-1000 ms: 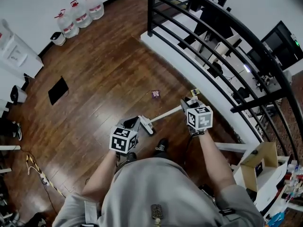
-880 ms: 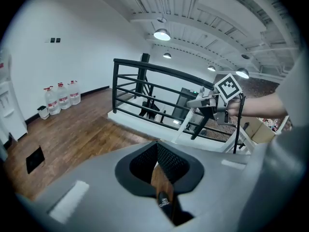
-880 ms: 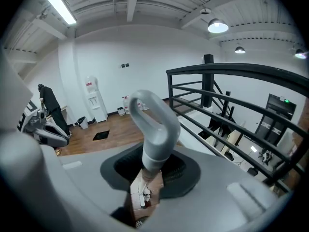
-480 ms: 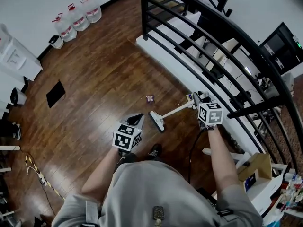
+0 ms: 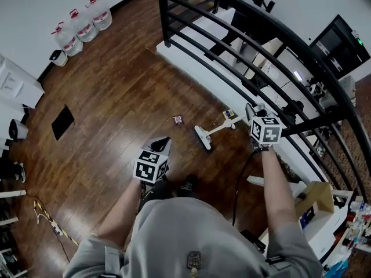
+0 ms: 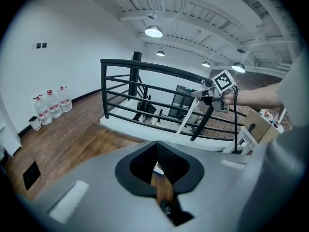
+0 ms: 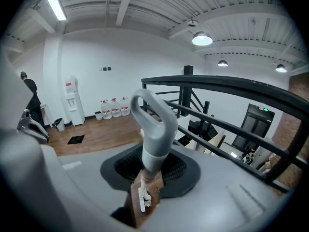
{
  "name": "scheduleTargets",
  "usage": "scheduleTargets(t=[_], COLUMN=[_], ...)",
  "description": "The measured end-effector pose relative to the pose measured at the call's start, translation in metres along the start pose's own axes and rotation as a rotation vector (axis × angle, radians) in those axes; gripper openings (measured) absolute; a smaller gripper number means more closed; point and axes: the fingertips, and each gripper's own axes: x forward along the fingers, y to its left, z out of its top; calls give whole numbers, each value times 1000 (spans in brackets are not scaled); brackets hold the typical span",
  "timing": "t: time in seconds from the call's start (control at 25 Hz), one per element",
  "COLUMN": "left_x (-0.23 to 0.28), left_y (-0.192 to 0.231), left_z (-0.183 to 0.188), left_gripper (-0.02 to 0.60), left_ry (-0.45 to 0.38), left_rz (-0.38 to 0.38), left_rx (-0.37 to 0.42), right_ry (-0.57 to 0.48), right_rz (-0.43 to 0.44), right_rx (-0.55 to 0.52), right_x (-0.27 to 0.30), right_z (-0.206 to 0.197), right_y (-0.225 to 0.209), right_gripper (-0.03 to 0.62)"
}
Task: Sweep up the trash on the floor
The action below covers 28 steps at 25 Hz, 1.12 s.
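Sweeping is in hand: the broom [image 7: 152, 129] is clamped by the right claw [image 7: 149, 167], head [image 5: 203, 138] near the wrapper [image 5: 177, 120] on the floor [image 5: 116, 91], centre frame. The left claw [image 6: 157, 164] is closed, empty. Next the wrapper must be brushed along.

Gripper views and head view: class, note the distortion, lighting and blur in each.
Head view: fisheye bends the railing into an arc. Left gripper view: dark round vignette, lamp glares. Right gripper view: same vignette, the near handle looks soft.
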Motion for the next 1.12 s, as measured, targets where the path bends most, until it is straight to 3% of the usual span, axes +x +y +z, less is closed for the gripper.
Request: scheduleTargets(t=[0.28,0.64,0.88,1.12], left_x=[9,30,36,38], left_y=[28,106,157,190], left_z=[17,60,81,78], left_gripper=[8,8,8,8], left_ry=[-5,-14,-11,16], left_rz=[-70,-170,-198,-206], left_rx=[42,76,99,94], right_ry=[-29,-84,-114,-142], right_rz=[7,27,62,71], right_rx=[113,155,179,241], right_x=[-2,15,37,79], right_z=[17,95,138,152], right_y=[29,92,141,178], right_gripper=[78,77,77,77])
